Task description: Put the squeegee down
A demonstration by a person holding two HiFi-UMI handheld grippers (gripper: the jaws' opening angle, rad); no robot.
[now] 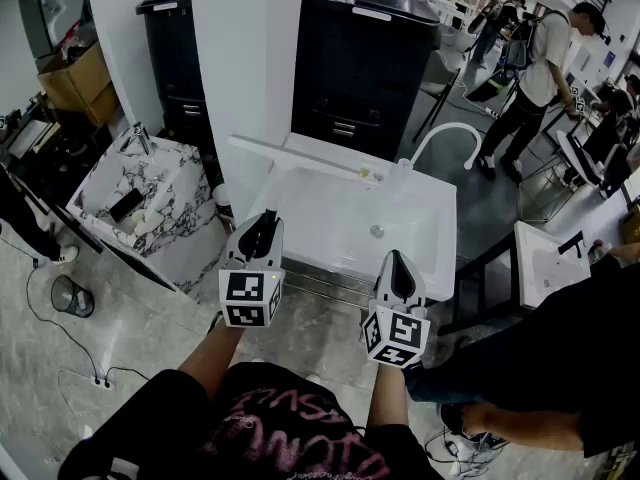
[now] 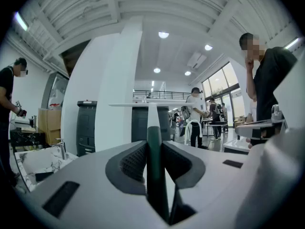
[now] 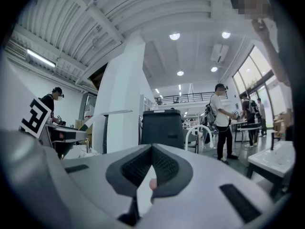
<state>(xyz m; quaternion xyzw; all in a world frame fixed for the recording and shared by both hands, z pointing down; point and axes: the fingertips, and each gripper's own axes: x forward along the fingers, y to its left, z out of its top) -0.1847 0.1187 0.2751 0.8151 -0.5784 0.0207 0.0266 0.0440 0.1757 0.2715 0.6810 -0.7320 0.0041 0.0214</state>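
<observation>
My left gripper (image 1: 264, 220) is shut on the dark green handle (image 2: 154, 166) of a squeegee. Its white shaft rises to a long white blade bar (image 1: 300, 158), held level above the back-left rim of the white sink (image 1: 430, 208). In the left gripper view the handle stands upright between the jaws (image 2: 153, 144), with the blade (image 2: 147, 105) straight across the top. My right gripper (image 1: 397, 261) hovers over the sink's front edge; its jaws (image 3: 151, 149) meet at the tips with nothing between them. The squeegee's blade (image 3: 116, 112) shows at that view's left.
The sink has a curved white faucet (image 1: 440, 138) and a drain (image 1: 376, 231). A black cabinet (image 1: 370, 58) stands behind it, a marble-patterned sink (image 1: 150, 183) to the left, another white sink (image 1: 545, 258) to the right. A person in black (image 1: 560, 368) stands close at right.
</observation>
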